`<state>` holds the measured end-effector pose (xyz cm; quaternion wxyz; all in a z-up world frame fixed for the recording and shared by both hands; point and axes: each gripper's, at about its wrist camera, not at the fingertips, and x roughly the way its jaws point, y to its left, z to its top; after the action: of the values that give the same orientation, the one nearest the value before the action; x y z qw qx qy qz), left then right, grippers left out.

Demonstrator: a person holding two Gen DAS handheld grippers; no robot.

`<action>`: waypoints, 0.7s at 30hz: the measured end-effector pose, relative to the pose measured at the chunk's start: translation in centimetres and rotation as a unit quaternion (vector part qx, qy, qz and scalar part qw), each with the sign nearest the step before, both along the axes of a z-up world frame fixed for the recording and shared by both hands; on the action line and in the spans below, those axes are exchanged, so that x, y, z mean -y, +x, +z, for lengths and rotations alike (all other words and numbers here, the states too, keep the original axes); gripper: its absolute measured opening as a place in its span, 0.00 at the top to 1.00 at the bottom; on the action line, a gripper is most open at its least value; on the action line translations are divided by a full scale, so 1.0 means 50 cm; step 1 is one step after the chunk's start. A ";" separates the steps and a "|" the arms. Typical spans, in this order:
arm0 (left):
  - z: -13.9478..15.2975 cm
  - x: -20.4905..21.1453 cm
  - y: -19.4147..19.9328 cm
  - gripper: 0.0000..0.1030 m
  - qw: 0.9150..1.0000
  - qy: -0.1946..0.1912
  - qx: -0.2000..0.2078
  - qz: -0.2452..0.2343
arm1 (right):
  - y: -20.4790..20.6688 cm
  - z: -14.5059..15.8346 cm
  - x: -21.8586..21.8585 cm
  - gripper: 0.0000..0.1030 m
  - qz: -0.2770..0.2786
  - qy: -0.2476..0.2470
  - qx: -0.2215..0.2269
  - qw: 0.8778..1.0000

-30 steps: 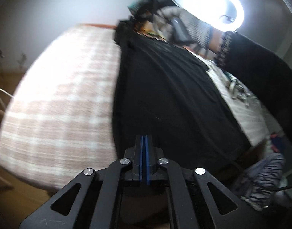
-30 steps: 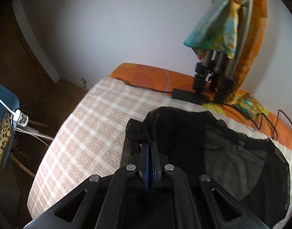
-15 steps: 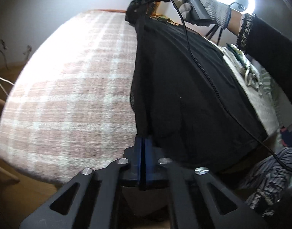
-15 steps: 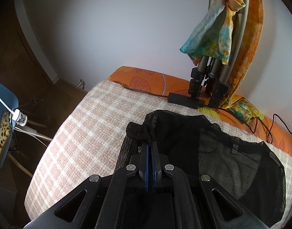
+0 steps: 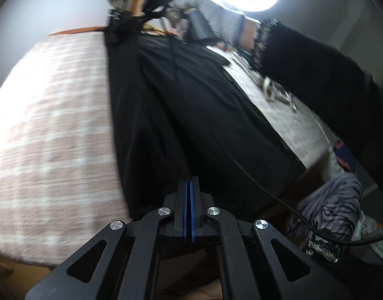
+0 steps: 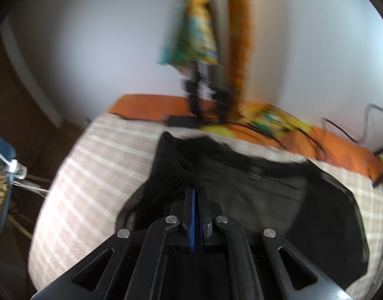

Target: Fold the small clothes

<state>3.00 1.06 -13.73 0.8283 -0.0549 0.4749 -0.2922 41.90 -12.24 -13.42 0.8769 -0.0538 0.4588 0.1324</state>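
While both grippers (image 5: 188, 178) (image 6: 197, 187) clamp its edge, the black garment (image 5: 204, 115) stretches ahead across the bed (image 5: 54, 125).

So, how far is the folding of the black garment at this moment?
Done: the black garment lies spread on the checked bedcover, and both grippers have a hold of it. In hand: the left gripper is shut on one edge and the right gripper is shut on a bunched corner, lifting a flap. Left: no finished fold shows yet; the flap must be laid over and flattened, then probably folded again.
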 end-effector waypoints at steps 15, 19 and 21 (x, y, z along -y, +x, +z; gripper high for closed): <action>0.005 0.020 0.000 0.72 1.000 0.019 0.005 -0.024 | 0.000 -0.029 0.065 0.61 -0.020 0.084 -0.056 0.995; 0.025 0.028 -0.010 0.72 0.999 0.022 0.040 -0.017 | -0.022 -0.010 0.076 0.61 -0.015 0.079 -0.047 0.996; 0.038 0.020 -0.010 0.72 0.999 0.013 0.049 -0.012 | -0.047 0.013 0.103 0.61 -0.014 0.086 -0.033 0.996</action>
<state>2.51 0.05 -11.82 0.8479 -0.0242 0.4378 -0.2981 39.53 -17.37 -12.77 0.8643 0.0326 0.4755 0.1605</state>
